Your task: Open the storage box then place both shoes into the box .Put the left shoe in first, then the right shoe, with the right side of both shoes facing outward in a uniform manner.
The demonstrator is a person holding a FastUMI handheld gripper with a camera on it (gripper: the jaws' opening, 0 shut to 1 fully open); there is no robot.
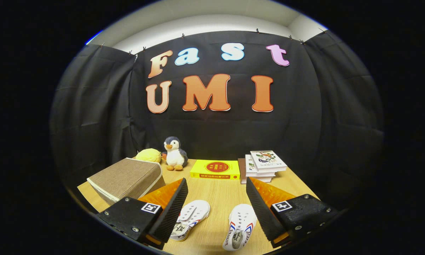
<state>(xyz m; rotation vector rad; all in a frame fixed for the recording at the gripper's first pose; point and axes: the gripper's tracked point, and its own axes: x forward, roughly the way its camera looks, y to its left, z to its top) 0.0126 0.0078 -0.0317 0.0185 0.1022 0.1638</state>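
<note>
Two small white sneakers with red and blue stripes lie on the wooden table, toes pointing away from me. One shoe (190, 219) lies beside my left finger, the other shoe (241, 226) beside my right finger. A brown fabric storage box (127, 179) with its lid closed stands beyond my left finger, at the table's left side. My gripper (217, 187) hangs above the table over the shoes, open, with nothing between its fingers.
At the back of the table (216, 193) sit a yellow plush (148, 155), a penguin toy (174, 153), a flat yellow book (216, 169) and a stack of books (263, 165). The booth's black cloth closes in the back and both sides.
</note>
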